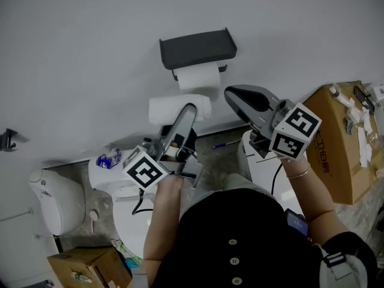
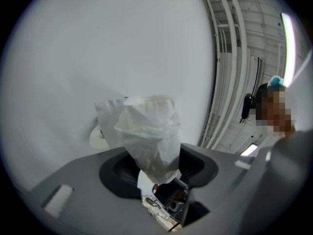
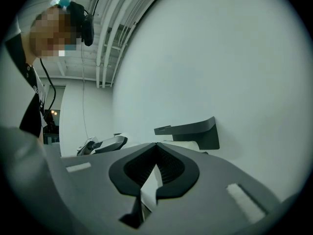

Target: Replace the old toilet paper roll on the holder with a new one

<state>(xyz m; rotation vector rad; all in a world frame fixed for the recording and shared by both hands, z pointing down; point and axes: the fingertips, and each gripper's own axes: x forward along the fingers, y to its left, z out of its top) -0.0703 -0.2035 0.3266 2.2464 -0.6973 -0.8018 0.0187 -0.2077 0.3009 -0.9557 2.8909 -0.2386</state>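
White crinkle-wrapped toilet paper roll (image 2: 146, 131) gripped in the left claw (image 2: 155, 155)
It sits near the pale wall (image 1: 90, 41), just below the dark grey plastic shelf-topped holder (image 1: 198, 45), which carries a white unwrapped paper roll (image 1: 198, 77); the right claw (image 3: 156, 146), pinched fully together, sits beside that roll.

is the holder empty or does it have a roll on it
Not empty: a white roll sits right under the dark holder on the wall, in the head view.
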